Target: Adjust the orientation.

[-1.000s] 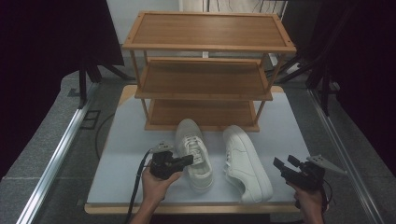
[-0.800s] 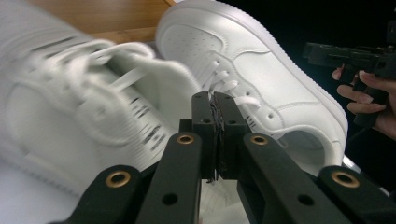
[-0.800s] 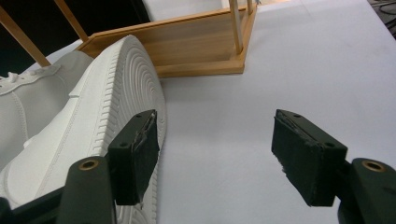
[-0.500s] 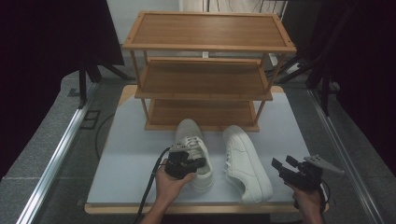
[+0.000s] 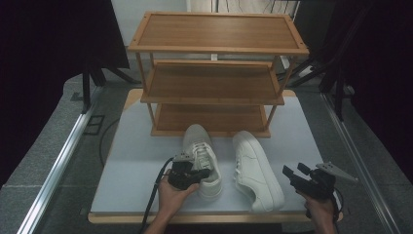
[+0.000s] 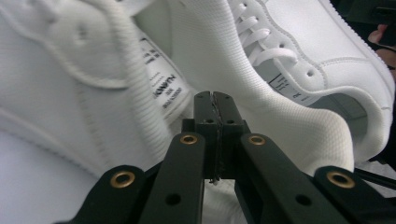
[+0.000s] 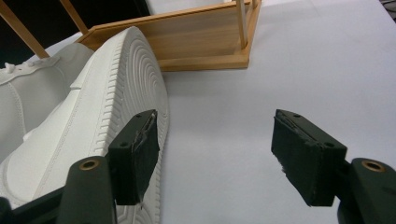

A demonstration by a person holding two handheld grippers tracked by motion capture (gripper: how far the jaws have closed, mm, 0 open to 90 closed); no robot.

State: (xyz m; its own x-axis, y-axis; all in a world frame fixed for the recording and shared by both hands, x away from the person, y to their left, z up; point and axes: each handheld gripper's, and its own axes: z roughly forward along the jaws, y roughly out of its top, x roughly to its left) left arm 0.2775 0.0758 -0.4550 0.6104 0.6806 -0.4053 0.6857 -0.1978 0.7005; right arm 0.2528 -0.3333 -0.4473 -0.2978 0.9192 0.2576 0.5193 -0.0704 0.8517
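Two white lace-up sneakers lie on the grey table in front of a wooden three-shelf rack (image 5: 214,87). My left gripper (image 5: 200,173) sits at the heel end of the left sneaker (image 5: 200,151). In the left gripper view its jaws are shut together (image 6: 215,100), tips against the padded collar of that sneaker (image 6: 116,70), with nothing visibly between them. The right sneaker (image 5: 255,170) lies beyond it (image 6: 317,56). My right gripper (image 5: 292,173) hovers open just right of the right sneaker. In the right gripper view (image 7: 215,149), the ribbed sole (image 7: 135,79) faces the left jaw.
The rack's bottom shelf (image 7: 196,42) stands just behind the sneakers' toes. Bare table (image 5: 136,165) lies left of the left sneaker and to the right (image 7: 280,70) of the right one. A black cable (image 5: 155,195) trails from the left gripper over the front edge.
My left gripper has moved right, from beside the left sneaker onto its heel end. The right gripper has stayed nearly where it was, and neither sneaker has moved.
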